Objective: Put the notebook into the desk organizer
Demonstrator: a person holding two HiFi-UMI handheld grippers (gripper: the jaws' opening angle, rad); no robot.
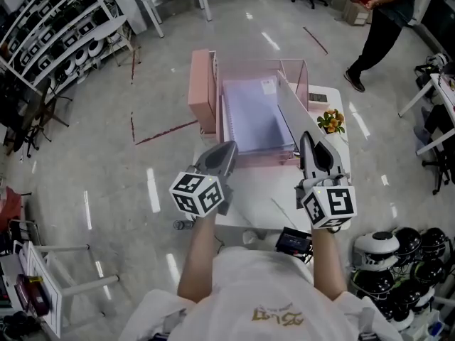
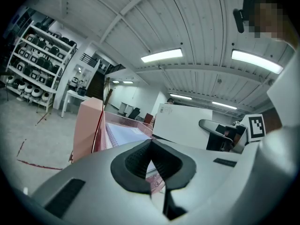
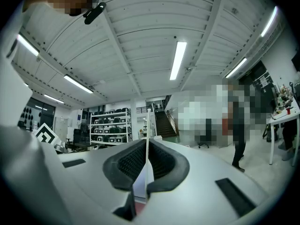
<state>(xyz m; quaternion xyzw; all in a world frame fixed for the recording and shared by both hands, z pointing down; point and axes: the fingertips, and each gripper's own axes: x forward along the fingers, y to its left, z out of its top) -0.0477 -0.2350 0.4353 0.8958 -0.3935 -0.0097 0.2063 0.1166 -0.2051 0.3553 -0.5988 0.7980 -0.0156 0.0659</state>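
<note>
A spiral notebook (image 1: 254, 116) with lavender pages lies flat inside the pink see-through desk organizer (image 1: 259, 63) on a white table. Its white cover (image 1: 293, 114) stands lifted on edge at the right side. My right gripper (image 1: 307, 139) is shut on the near end of that cover, and in the right gripper view the cover's thin white edge (image 3: 147, 125) sits pinched between the pads. My left gripper (image 1: 229, 148) hovers at the notebook's near left corner with its jaws shut (image 2: 150, 144) and nothing visible between them. The pages (image 2: 124, 135) and raised cover (image 2: 187, 125) lie ahead of it.
A tall pink box (image 1: 201, 91) stands against the organizer's left side. Small orange flowers (image 1: 331, 121) and a small flat device (image 1: 317, 97) sit on the table at the right, and a black device (image 1: 293, 241) at its near edge. Helmets (image 1: 398, 251) are piled at the lower right. A person (image 1: 380, 27) stands far right.
</note>
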